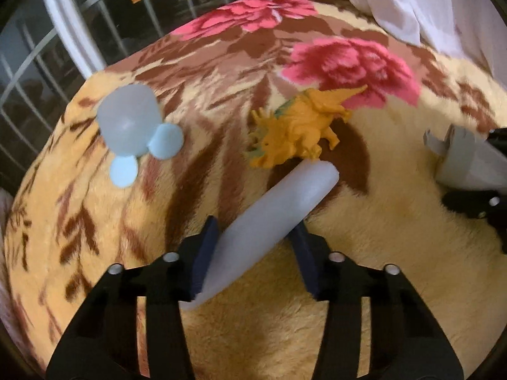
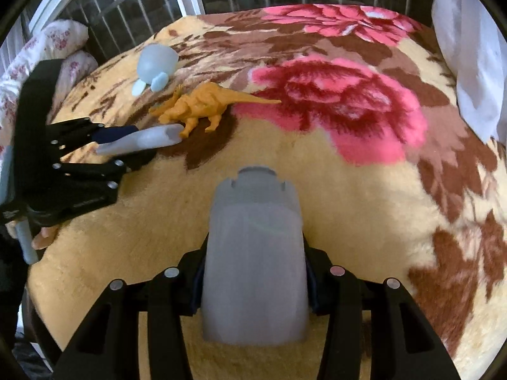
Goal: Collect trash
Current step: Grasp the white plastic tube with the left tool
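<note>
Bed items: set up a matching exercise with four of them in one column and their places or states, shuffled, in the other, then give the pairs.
Column one:
1. Pale tube
2. Orange dinosaur toy
3. Grey container
4. Light blue round piece

Column two:
A. Lying free near the blanket's far left edge
B. Between the right gripper's fingers
C. Standing on the blanket, next to the tube's far end
D. Between the left gripper's fingers

Pairs: 1-D, 2-C, 3-B, 4-A
</note>
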A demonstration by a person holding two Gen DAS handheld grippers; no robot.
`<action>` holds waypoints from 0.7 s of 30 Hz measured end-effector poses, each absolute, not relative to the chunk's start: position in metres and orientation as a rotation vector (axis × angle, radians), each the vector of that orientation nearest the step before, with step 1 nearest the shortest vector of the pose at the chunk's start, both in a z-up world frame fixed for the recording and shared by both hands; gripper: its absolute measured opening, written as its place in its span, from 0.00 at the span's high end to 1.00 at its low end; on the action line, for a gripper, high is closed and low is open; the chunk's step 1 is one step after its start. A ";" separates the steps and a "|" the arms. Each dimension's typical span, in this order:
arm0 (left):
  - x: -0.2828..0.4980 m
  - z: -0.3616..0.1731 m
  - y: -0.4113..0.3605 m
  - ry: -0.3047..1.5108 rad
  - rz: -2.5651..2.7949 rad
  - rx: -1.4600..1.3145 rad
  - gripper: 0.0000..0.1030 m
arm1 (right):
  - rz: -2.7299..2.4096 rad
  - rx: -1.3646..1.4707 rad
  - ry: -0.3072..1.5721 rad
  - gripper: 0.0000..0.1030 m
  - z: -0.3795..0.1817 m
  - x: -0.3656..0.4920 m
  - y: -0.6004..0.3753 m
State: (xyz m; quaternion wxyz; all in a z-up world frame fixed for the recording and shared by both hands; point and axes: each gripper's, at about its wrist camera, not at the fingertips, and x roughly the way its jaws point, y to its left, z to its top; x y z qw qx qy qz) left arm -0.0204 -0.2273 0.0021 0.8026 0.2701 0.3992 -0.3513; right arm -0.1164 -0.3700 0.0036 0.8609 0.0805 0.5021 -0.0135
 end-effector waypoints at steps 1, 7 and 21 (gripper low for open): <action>-0.023 0.003 -0.226 0.853 -0.746 0.569 0.62 | -0.031 0.158 1.055 0.52 0.004 -0.115 -0.368; -0.032 0.012 -0.209 0.871 -0.751 0.447 0.75 | -0.038 0.130 1.039 0.55 0.004 -0.117 -0.368; -0.083 0.041 -0.146 0.844 -0.669 0.211 0.80 | 0.019 0.168 0.824 0.55 0.039 -0.162 -0.349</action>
